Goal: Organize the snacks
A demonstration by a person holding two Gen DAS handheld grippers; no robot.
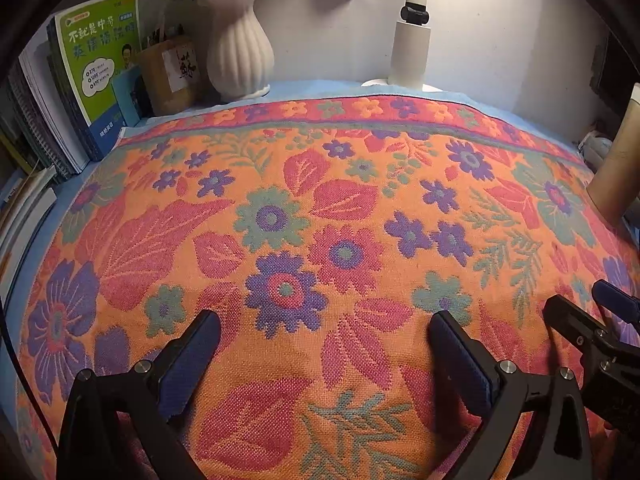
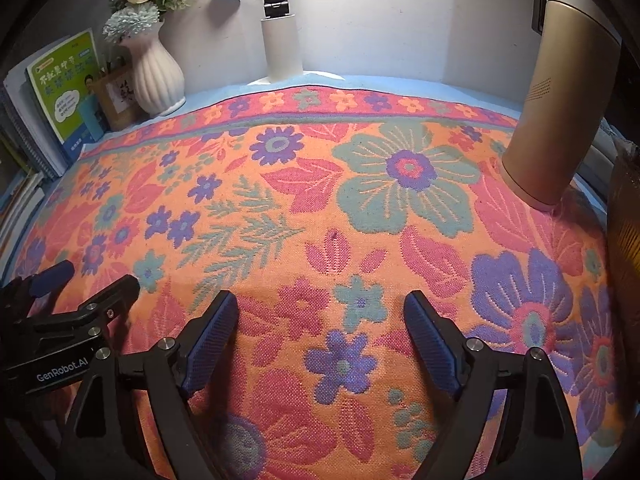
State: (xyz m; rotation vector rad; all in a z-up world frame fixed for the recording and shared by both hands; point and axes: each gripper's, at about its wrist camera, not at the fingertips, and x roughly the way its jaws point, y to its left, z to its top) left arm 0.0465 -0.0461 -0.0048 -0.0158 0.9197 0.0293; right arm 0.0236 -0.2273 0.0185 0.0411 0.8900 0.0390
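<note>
The left gripper (image 1: pixel 326 328) hangs low over the floral cloth (image 1: pixel 320 208), its blue-padded jaws spread wide with nothing but patterned fabric between them. The right gripper (image 2: pixel 322 312) sits the same way in its own view, jaws well apart and empty, only cloth showing in the gap. The two tools are close neighbours: the right one pokes into the lower right of the left wrist view, and the left one enters at the lower left of the right wrist view. No snack can be made out in either view, so where the task's things lie cannot be told. The cloth fills the whole middle of both frames as a broad bare stretch, bordered at the top by a red flowered band and a strip of pale blue surface beyond it. Along that far edge stand a white ribbed vase (image 1: pixel 240 60) with flowers at upper left, a brown pen holder (image 1: pixel 168 76) just beside it, and a white lamp post (image 1: pixel 412 40) at upper centre. Upright books (image 1: pixel 96 68) line the left edge, the front one green. In the right wrist view a tall gold bottle (image 2: pixel 556 120) stands on the cloth's upper right corner, close to a dark object at the frame's right border.
</note>
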